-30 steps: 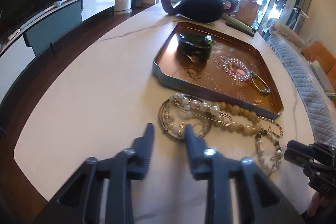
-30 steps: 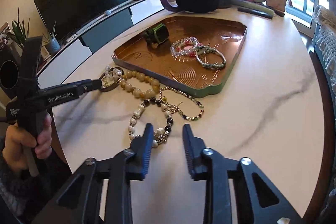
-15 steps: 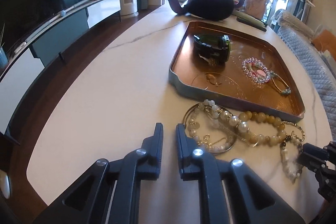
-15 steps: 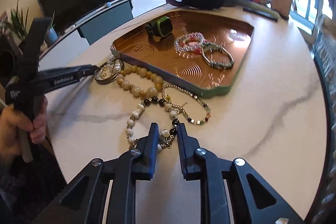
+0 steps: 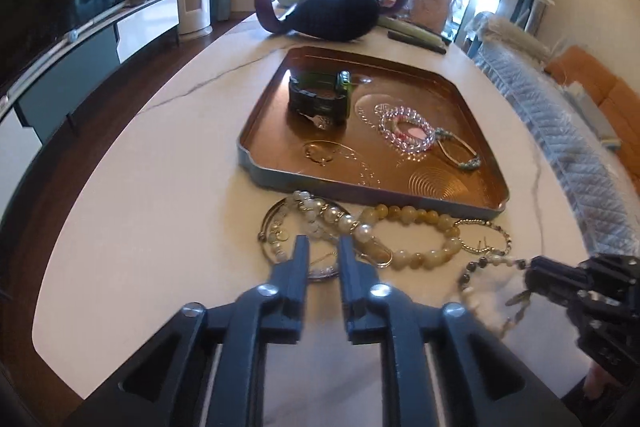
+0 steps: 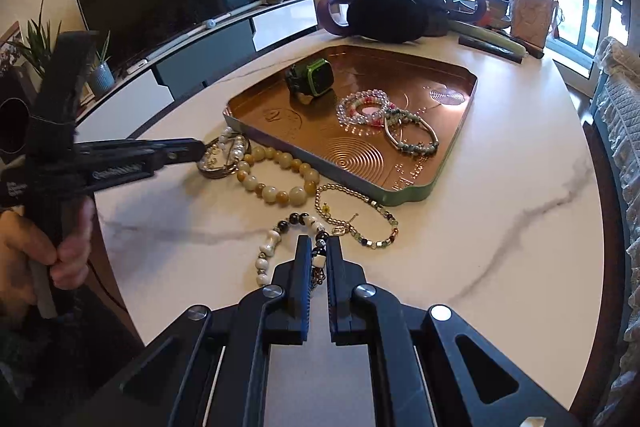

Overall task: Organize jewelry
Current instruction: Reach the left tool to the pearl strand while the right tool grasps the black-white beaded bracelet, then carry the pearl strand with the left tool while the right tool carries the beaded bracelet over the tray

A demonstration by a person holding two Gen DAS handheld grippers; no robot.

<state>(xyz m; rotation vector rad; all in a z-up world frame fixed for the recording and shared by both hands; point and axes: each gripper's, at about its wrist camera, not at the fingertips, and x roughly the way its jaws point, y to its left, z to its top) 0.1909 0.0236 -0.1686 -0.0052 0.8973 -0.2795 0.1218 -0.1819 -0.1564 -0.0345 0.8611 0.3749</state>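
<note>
Copper tray (image 6: 448, 163) holds a green watch (image 6: 314, 79) and bracelets.
Right tool (image 6: 319, 247) pinches the black-and-white bracelet (image 6: 272, 247); left tool (image 5: 323, 247) narrow over the pearls (image 5: 320, 213).

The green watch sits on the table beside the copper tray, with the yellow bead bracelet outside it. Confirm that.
Not quite: the green watch sits inside the copper tray, as the right wrist view shows. The yellow bead bracelet does lie outside it on the table.
</note>
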